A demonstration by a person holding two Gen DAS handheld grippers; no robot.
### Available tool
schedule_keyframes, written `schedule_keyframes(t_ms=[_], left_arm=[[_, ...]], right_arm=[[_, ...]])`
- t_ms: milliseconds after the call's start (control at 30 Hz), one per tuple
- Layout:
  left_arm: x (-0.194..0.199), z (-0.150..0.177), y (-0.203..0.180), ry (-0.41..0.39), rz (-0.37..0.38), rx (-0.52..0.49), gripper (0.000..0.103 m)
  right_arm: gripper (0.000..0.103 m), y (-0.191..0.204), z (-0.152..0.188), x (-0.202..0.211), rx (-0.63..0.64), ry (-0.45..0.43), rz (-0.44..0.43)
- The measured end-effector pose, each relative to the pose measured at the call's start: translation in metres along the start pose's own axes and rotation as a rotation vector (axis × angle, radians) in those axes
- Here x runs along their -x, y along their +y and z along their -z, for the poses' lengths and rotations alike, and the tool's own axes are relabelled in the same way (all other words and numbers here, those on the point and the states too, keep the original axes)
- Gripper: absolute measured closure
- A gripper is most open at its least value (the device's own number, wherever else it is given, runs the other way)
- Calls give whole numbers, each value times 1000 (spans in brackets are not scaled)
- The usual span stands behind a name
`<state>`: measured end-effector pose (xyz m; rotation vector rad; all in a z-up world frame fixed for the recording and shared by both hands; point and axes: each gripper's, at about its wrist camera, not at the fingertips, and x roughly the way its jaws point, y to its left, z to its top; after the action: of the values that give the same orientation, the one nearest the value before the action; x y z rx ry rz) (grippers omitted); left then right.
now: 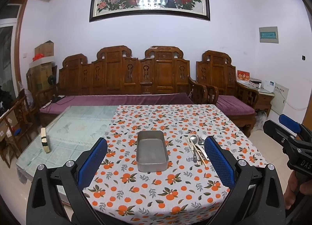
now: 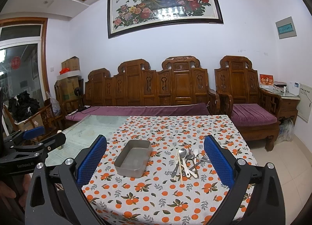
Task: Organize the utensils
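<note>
An empty rectangular metal tin [image 1: 151, 150] [image 2: 133, 158] sits on the orange-print tablecloth [image 1: 165, 186] [image 2: 156, 195]. To its right lies a pile of utensils [image 1: 196, 149] [image 2: 186, 161]: metal spoons, a fork, a white plastic spoon and pale chopsticks. My left gripper [image 1: 155, 158] is open, held above the near side of the table with the tin between its fingers' lines of sight. My right gripper [image 2: 155, 158] is open too, hovering short of the tin and the pile. Neither holds anything.
The cloth covers the right part of a glass-topped table [image 1: 78, 125] [image 2: 91, 127]. A small cream block [image 1: 45, 140] stands on the glass at the left. A carved wooden sofa [image 1: 124, 80] and armchair stand behind. A hand [image 1: 294, 191] holds the other gripper at the right.
</note>
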<state>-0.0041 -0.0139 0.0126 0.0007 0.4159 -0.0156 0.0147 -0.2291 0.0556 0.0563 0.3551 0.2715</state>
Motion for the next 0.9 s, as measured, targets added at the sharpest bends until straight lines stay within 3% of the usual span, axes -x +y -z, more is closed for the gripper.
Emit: schedule_keyframes(t_ms=[633,700,767,900], left_arm=[[-106,36,2,207,62,-20,7],[-118,39,0,223,65,-29,7],[-128,41,-2,235,74,-35,7],[-151,46,-9,261,117,-42,7]], right_arm=[[3,-55,11,-89,-28,123,24],[6,-63,10,-102,-25,123,23],[22,-70,10,-114,-20,135,25],[28,-92,16,-148,-37,167,20]])
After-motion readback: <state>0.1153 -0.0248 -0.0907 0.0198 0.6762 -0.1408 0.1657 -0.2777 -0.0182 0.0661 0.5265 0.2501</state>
